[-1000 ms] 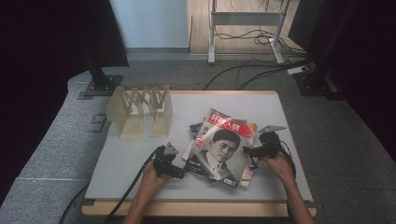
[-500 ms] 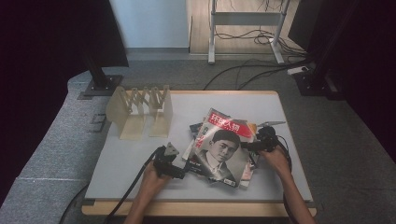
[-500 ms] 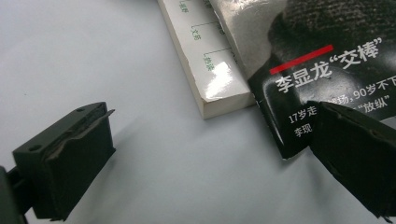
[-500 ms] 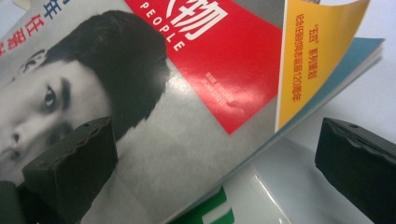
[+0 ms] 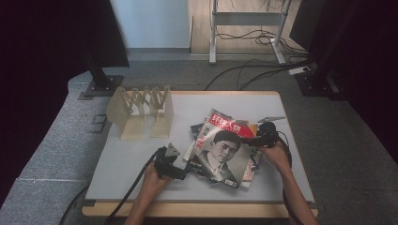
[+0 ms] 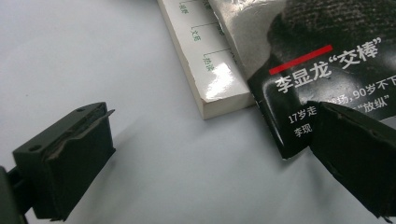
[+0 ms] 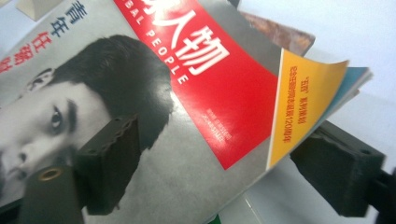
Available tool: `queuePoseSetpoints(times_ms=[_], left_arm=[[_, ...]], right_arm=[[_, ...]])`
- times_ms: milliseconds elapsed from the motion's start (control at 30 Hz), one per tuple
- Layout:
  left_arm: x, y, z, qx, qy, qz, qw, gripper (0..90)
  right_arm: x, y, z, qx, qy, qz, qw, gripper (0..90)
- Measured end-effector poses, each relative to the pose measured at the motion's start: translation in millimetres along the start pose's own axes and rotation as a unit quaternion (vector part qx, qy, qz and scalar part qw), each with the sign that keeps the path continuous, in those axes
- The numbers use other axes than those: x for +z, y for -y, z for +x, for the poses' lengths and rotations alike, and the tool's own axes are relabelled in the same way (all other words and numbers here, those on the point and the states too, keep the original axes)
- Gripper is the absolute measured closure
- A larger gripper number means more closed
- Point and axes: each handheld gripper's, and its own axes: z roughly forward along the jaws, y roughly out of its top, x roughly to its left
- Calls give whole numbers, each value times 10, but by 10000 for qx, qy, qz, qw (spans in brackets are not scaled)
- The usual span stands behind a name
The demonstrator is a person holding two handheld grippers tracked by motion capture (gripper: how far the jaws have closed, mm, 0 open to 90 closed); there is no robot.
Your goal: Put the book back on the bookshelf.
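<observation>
The glossy magazine with a red title band and a black-and-white portrait on its cover (image 5: 220, 150) lies on top of a loose stack of other magazines and a thick white-edged book (image 6: 205, 65), right of centre in the high view, on the pale grey surface (image 5: 126, 164). In the upper left of that surface stands the beige wooden accordion-style book rack (image 5: 141, 112), its slots empty, well apart from the stack.

The right gripper (image 5: 257, 139) sits at the right edge of the stack. In the right gripper view its jaws have just been closing and stand fairly wide: one jaw lies over the portrait cover, the other below the lifted yellow-and-red corner of the magazine (image 7: 299, 107), so the cover's edge is between them. Whether the pads press on it cannot be told.

The left gripper (image 5: 185, 169) rests at the lower left corner of the stack. In the left gripper view its jaws are wide apart; the right-hand jaw overlaps the dark lower corner of the cover, while the other stands over bare surface.
</observation>
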Motion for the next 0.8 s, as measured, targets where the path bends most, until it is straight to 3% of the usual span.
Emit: queuePoseSetpoints(times_ms=[100,233,267,300,333,367,433,500,800], left_arm=[[0,0,1,-1,4,3,10000,0],[1,-1,8,-15,27,18,10000,0],[2,-1,9,-25,34,17,10000,0],[3,0,8,-38,35,7,10000,0],[3,0,8,-38,35,7,10000,0],[1,0,8,-24,34,14,10000,0],[1,0,8,-24,34,13,10000,0],[1,-1,12,-36,50,20,10000,0],[4,-2,49,-140,237,35,9996,0]], right_arm=[[-28,-16,-5,-31,67,-75,9999,232],[-112,-81,-17,-54,259,-248,9993,407],[-112,-81,-17,-54,259,-248,9993,407],[-133,-106,-26,-67,326,-266,9991,482],[-133,-106,-26,-67,326,-266,9991,482],[-144,-130,-27,-74,383,-286,9988,555],[-148,-143,-24,-96,425,-277,9987,588],[-148,-182,6,-168,648,-176,9976,698],[-213,-255,84,-380,641,-272,9969,828]])
